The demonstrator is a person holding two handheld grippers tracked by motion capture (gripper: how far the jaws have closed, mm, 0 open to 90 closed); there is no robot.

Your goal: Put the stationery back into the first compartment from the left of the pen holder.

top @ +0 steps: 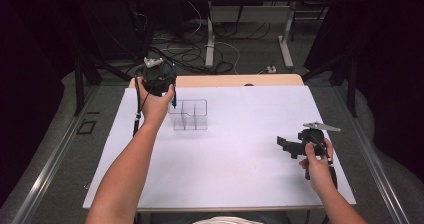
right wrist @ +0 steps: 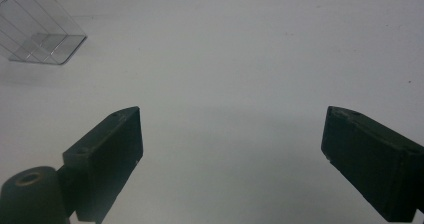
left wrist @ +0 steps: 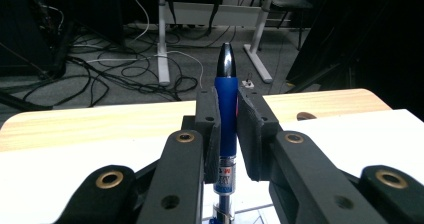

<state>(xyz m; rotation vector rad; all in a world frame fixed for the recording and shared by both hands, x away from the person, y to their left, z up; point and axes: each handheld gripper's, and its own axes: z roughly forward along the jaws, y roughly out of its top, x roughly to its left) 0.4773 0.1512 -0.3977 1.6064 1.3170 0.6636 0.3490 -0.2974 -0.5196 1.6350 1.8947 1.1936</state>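
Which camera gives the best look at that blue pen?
The left gripper view: the blue pen stands close up, clamped between the left gripper fingers. The high view shows it as a small blue sliver beside the clear organizer.

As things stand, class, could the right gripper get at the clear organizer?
Probably yes: the right gripper has open, empty jaws, and bare white table lies between it and the organizer.

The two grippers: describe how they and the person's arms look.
Both grippers are black. The left gripper carries a grey three-cornered plate on top, and a black cable trails from it. Its linkage arms bear brass-coloured bushings. The right gripper has the same kind of grey plate, with blocky, flat-faced black jaws. The person's forearms are bare, with no sleeves showing.
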